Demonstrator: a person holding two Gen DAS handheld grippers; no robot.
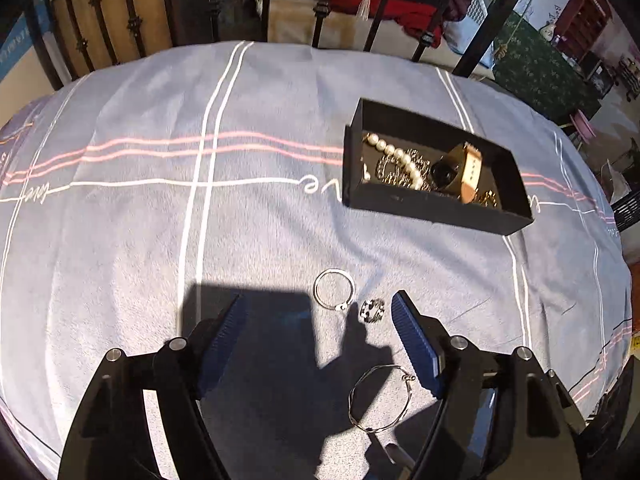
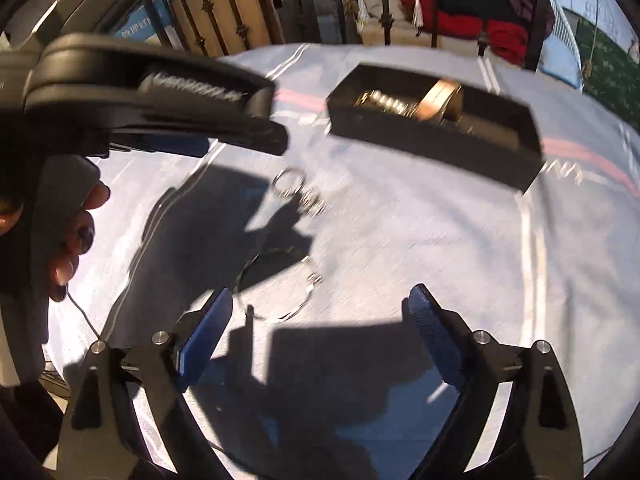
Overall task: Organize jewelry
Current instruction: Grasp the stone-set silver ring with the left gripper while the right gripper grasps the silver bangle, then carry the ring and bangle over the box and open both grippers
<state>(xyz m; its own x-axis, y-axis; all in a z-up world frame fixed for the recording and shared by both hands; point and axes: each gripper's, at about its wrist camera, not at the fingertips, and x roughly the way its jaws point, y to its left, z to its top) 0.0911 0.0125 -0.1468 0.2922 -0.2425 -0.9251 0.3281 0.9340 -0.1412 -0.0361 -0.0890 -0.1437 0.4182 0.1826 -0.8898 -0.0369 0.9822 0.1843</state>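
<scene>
A black open box (image 1: 436, 204) sits on the blue-grey cloth and holds a pearl strand (image 1: 394, 156), gold chains and a tan-strapped watch (image 1: 460, 170); it also shows blurred in the right wrist view (image 2: 432, 144). On the cloth lie a small silver hoop (image 1: 334, 290), a dark patterned ring (image 1: 372, 309) and a larger thin hoop (image 1: 380, 398). My left gripper (image 1: 318, 304) is open, above the cloth, with the small hoop and ring between its fingertips. My right gripper (image 2: 320, 298) is open and empty, with the large hoop (image 2: 280, 284) by its left finger.
The cloth (image 1: 160, 240) has white and pink stripes and covers a round table. A black metal railing (image 1: 100, 20) stands behind it. The left gripper's body and the hand holding it (image 2: 120, 92) fill the upper left of the right wrist view.
</scene>
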